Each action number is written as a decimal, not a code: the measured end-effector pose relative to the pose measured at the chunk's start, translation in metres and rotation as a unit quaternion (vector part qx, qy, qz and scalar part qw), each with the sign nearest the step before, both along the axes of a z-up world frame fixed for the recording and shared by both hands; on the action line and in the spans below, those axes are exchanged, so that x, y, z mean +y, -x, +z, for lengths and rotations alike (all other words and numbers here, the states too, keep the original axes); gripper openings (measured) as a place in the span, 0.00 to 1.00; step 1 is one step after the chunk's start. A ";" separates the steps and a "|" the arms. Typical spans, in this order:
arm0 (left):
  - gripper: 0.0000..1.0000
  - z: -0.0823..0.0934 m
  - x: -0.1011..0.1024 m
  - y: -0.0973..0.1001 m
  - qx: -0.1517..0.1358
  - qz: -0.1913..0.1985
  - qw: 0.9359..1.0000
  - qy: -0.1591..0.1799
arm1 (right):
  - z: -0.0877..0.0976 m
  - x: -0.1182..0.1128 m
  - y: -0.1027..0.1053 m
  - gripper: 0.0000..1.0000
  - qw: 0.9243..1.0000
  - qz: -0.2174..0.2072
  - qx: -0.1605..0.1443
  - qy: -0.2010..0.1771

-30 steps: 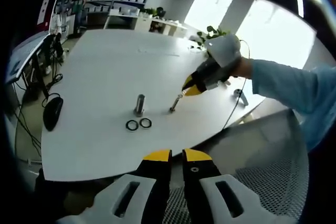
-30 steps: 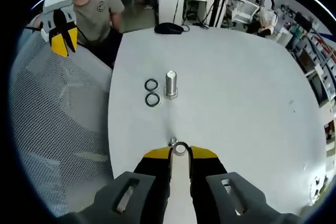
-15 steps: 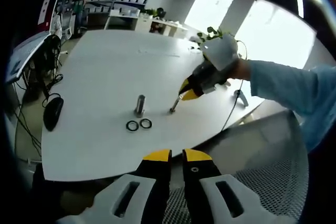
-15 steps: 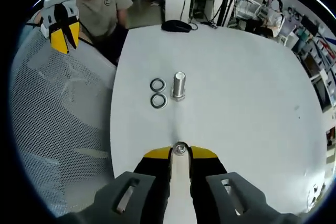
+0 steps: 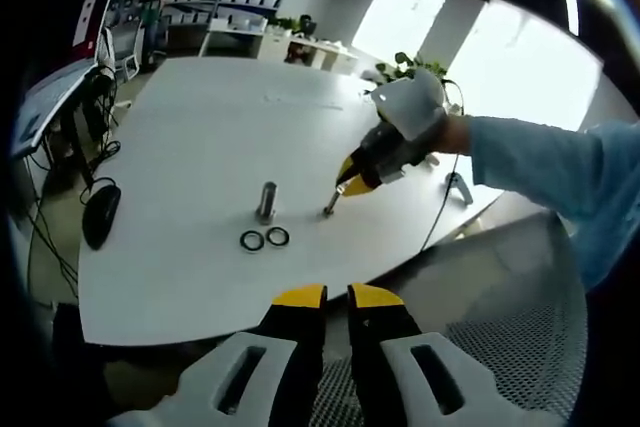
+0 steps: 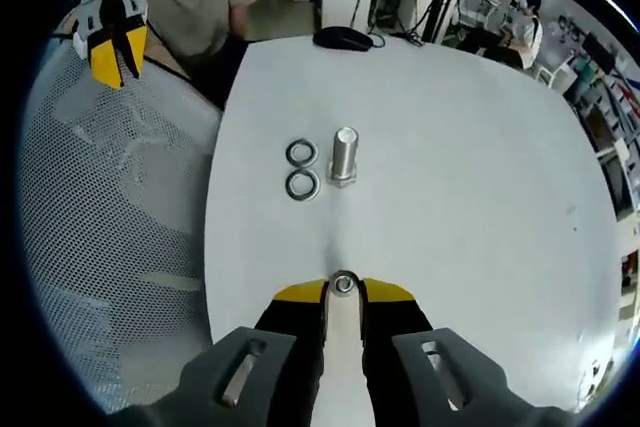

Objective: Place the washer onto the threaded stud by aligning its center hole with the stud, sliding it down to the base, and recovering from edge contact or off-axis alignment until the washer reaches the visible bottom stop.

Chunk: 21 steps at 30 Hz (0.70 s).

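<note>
Right gripper (image 6: 343, 292) pinches a washer (image 6: 344, 283) over the white table (image 6: 480, 167), near the threaded stud (image 6: 344, 155); left gripper (image 5: 336, 299) hangs nearly closed, empty.

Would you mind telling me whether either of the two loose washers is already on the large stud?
No, in the right gripper view both washers lie flat on the table beside the stud, whose shaft is bare.

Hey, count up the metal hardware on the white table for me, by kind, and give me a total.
Loose washers lying flat: 2
Large upright stud: 1
Small upright stud at the right hand-held gripper tips: 1
Total: 4
</note>
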<state>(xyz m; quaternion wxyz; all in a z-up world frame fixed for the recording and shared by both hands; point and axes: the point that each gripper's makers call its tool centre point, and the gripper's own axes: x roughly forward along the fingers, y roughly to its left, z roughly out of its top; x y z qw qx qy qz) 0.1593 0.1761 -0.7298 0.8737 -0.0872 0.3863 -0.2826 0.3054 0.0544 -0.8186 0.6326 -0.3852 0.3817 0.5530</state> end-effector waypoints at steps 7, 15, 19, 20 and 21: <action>0.06 0.000 0.000 0.000 0.000 -0.001 1.000 0.000 | -0.004 0.000 -0.001 0.14 1.000 0.003 0.000 0.004; 0.06 0.000 0.000 0.000 0.001 0.000 1.000 0.000 | -0.012 0.000 0.000 0.14 1.000 0.001 0.005 0.012; 0.06 0.000 0.000 0.000 0.002 -0.001 1.000 0.000 | -0.019 -0.001 0.000 0.14 1.000 0.001 0.006 0.014; 0.06 0.000 0.000 0.000 0.002 -0.001 1.000 0.000 | -0.020 -0.001 0.000 0.14 1.000 0.000 0.007 0.015; 0.06 0.000 0.000 0.000 0.002 -0.001 1.000 0.000 | -0.021 -0.001 0.001 0.13 1.000 0.000 0.009 0.016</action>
